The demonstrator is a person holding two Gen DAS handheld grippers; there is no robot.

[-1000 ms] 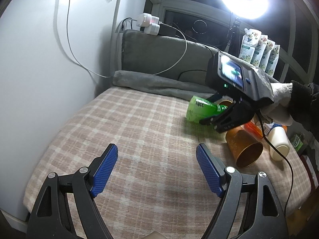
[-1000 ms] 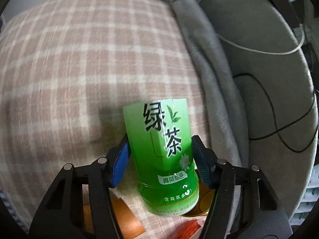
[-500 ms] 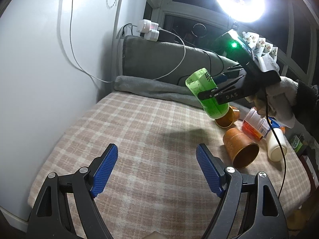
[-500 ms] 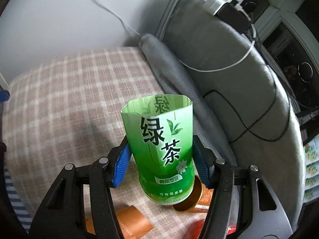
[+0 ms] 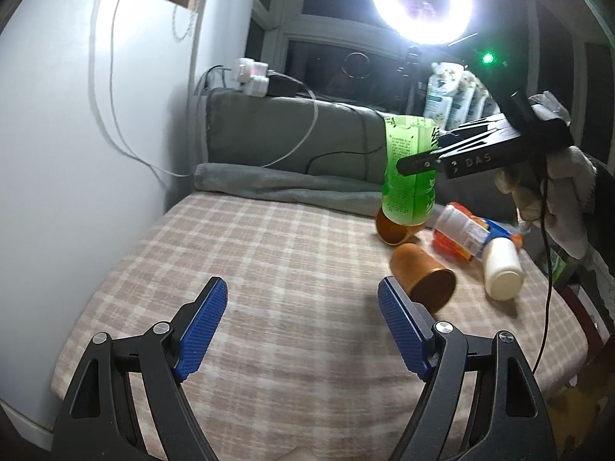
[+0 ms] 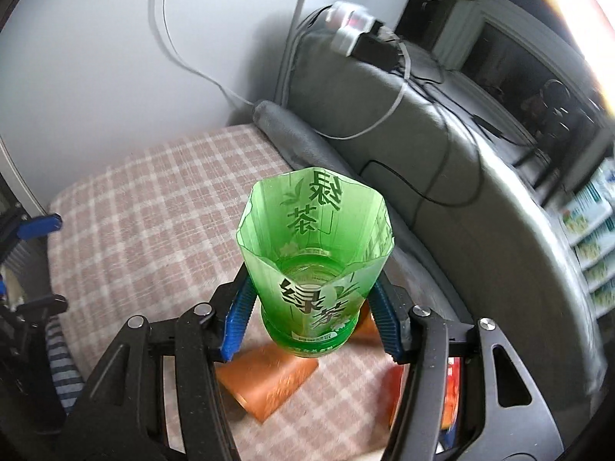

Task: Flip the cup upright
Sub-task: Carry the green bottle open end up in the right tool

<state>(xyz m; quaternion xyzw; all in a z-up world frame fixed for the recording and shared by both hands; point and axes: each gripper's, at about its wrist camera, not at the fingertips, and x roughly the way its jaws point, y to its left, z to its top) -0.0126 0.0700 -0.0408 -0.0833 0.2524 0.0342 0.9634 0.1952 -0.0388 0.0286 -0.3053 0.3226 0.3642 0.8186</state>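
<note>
The green cup [image 6: 315,265], a cut-off green tea bottle with black characters, is held upright in the air, open end up. My right gripper [image 6: 313,315] is shut on its lower body. In the left wrist view the cup [image 5: 409,176] hangs above the checked cloth at the back right, with the right gripper [image 5: 423,161] clamped across it. My left gripper [image 5: 303,330] is open and empty, low over the near part of the cloth.
A brown cup [image 5: 423,278] lies on its side on the checked cloth [image 5: 269,269]. Another brown cup [image 5: 392,228] lies under the green one. A white bottle [image 5: 501,271] and orange packets [image 5: 453,246] lie at the right. A grey cushion [image 5: 292,134] with cables stands behind.
The right gripper has lifted the green cup off the cloth and turned it from lying on its side to upright, open end up. The left gripper has stayed open and about where it was.
</note>
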